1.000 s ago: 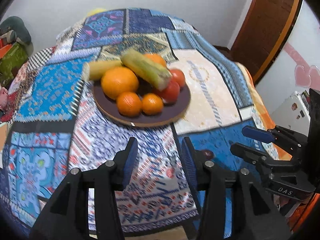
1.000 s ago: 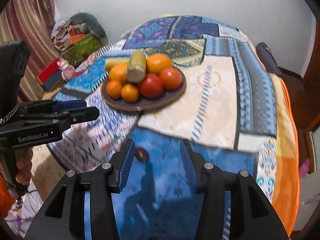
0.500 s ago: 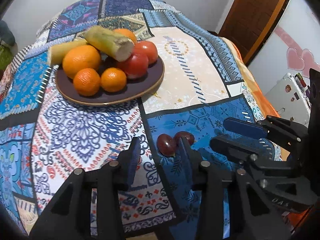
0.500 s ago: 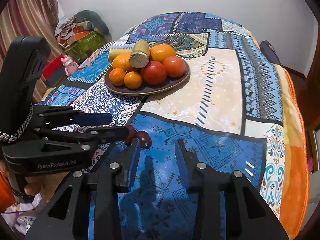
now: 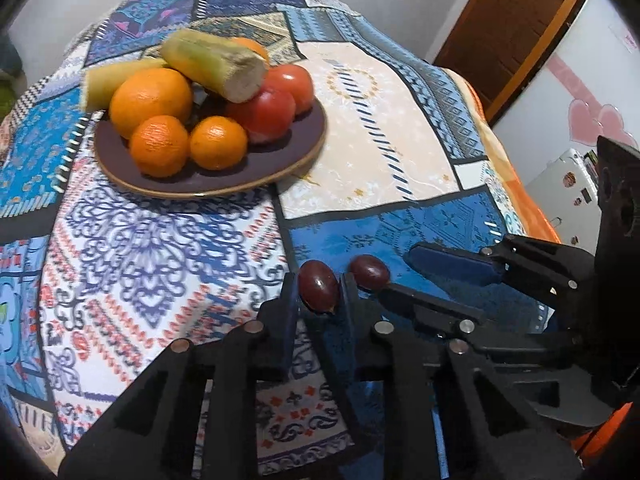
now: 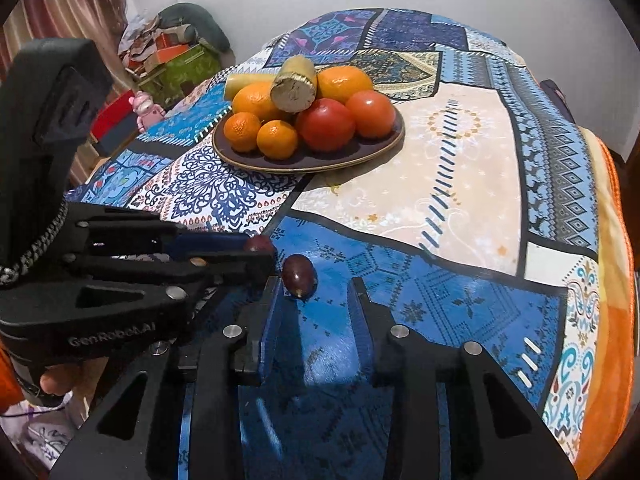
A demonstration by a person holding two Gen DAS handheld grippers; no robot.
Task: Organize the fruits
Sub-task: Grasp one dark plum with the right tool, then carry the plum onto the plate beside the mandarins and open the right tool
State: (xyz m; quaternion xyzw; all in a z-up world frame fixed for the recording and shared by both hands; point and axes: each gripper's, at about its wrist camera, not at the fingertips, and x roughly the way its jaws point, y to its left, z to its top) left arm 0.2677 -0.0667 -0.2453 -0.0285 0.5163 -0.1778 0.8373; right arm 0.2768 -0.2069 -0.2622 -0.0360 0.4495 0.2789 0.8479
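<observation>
A dark red grape (image 5: 318, 286) sits low in the centre of the left wrist view, pinched between the two fingers of the left gripper (image 5: 318, 300), whose jaws have narrowed until both pads touch its sides; it rests on or just over the blue patch of the patchwork tablecloth (image 5: 160, 248). Just to its right lies a second grape (image 5: 370, 273), loose on the cloth, with one finger of the right gripper (image 6: 314, 308) close beside it. In the right wrist view that second grape (image 6: 299, 275) appears a little above the frame's centre, just ahead of the right gripper's fingertips and nearer the left one — the jaws stand wide apart and hold nothing. The left gripper (image 6: 262, 258) reaches in from the left edge of that view, and the first grape (image 6: 258, 244) peeks out at its tip. Further up the cloth, in the upper left of the left wrist view, a dark brown plate (image 5: 304, 148) carries a heap of fruit: oranges (image 5: 150, 100), smaller mandarins (image 5: 218, 142), red tomatoes (image 5: 262, 114) and two pale green sugarcane pieces (image 5: 216, 64), one lying across the top of the pile. A brown wooden door (image 5: 504, 20) stands at the upper right.
</observation>
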